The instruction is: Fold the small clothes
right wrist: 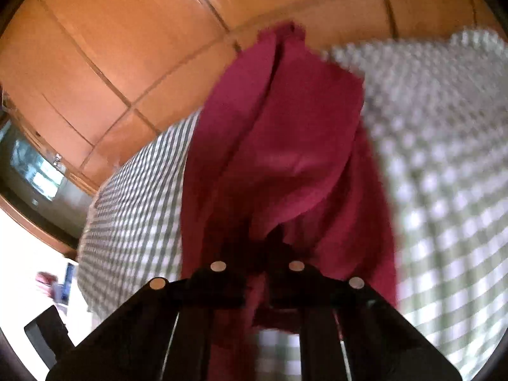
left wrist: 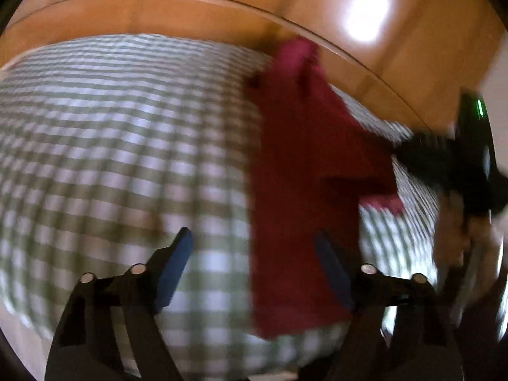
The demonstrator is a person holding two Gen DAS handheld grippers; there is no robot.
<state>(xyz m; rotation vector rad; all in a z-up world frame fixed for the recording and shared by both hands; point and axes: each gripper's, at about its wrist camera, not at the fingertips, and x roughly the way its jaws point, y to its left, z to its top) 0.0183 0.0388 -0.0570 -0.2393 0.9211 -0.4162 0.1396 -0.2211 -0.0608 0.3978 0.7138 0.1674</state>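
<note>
A dark red garment point(left wrist: 304, 190) lies lengthwise on a green-and-white checked cloth point(left wrist: 111, 158). My left gripper point(left wrist: 254, 254) hovers open over its near end. The blue-padded left finger point(left wrist: 176, 266) is above the checks and the right finger point(left wrist: 333, 270) is above the red fabric, neither pressing on it. In the right wrist view the red garment point(right wrist: 285, 133) rises in folds into my right gripper point(right wrist: 270, 247), which is shut on its near edge, with the fingertips buried in cloth. From the left wrist view the right gripper point(left wrist: 444, 158) shows as a dark blur at the garment's right side.
The checked cloth point(right wrist: 444, 158) covers a wide soft surface whose far edge meets glossy orange wooden panelling point(left wrist: 190, 9). A dark glass-fronted unit point(right wrist: 35, 171) stands at the left in the right wrist view, with bright white floor point(right wrist: 25, 254) below it.
</note>
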